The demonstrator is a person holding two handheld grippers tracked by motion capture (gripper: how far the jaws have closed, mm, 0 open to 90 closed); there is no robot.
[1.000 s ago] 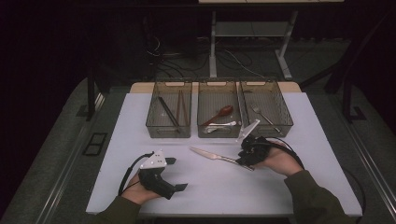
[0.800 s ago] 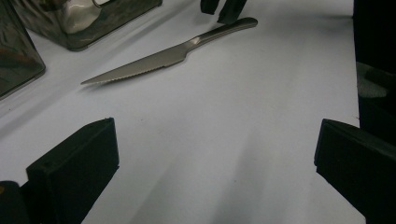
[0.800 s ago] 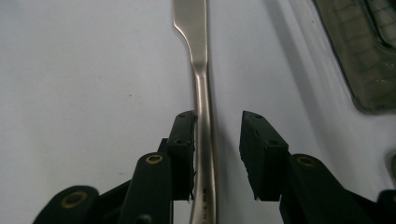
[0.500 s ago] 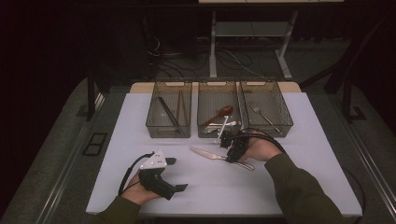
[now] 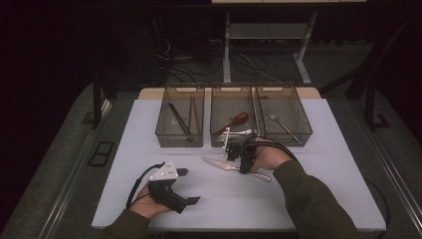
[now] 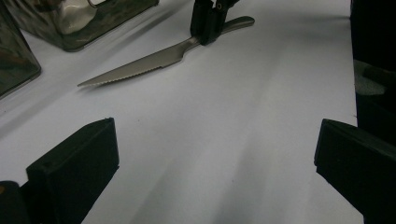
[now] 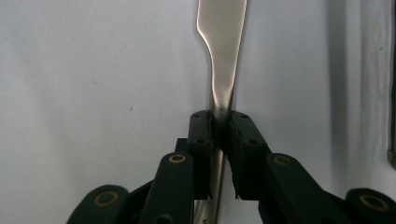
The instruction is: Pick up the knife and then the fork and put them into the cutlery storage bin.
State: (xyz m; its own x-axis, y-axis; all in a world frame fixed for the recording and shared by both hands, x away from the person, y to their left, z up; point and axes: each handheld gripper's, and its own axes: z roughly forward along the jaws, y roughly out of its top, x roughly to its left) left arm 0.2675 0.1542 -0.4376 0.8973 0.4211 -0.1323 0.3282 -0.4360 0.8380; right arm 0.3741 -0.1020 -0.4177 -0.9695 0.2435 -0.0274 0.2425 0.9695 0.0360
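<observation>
White table (image 5: 149, 129): knife (image 5: 221, 165) lies flat, tip pointing left.

The right gripper (image 5: 239, 158) stood over the knife (image 5: 221, 165) on the white table (image 5: 323, 169) — jaws just closing around its handle. The left gripper (image 5: 186, 186) rested apart, near the front edge — three trays (image 5: 234, 89) stood behind.

Table (image 5: 323, 189): white top, flat, wide.
Knife (image 5: 224, 165): lies flat on the table, in front of the middle bin.
Left bin (image 5: 164, 130): see-through, stands at the back of the table.
Middle bin (image 5: 215, 124): just beside it.
Right bin (image 5: 302, 124): last in the row.
</observation>
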